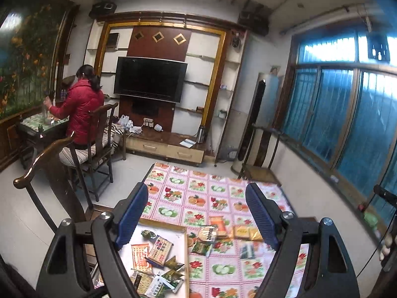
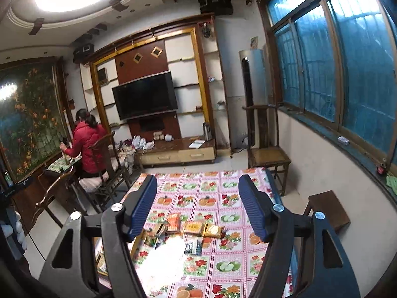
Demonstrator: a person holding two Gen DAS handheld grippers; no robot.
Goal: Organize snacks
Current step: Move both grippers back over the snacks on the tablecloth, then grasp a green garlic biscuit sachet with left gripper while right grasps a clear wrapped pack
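Note:
A table with a pink fruit-and-flower cloth (image 1: pixel 198 188) holds loose snack packets. A white tray with a wooden rim (image 1: pixel 186 248) at the near left holds several packets, among them an orange one (image 1: pixel 140 257) and green ones (image 1: pixel 173 263). More packets lie on the cloth to its right: a round one (image 1: pixel 208 233), yellow ones (image 1: pixel 242 232) and a dark one (image 1: pixel 247 250). My left gripper (image 1: pixel 198 219) is open and empty, raised above the tray and packets. My right gripper (image 2: pixel 198 206) is open and empty, above the same packets (image 2: pixel 193 228).
A person in a red jacket (image 1: pixel 79 109) sits on a chair at a side table to the left. A wooden chair back (image 1: pixel 44 164) stands near the table's left edge. Another chair (image 2: pixel 269 156) and a stool (image 2: pixel 327 208) stand right of the table.

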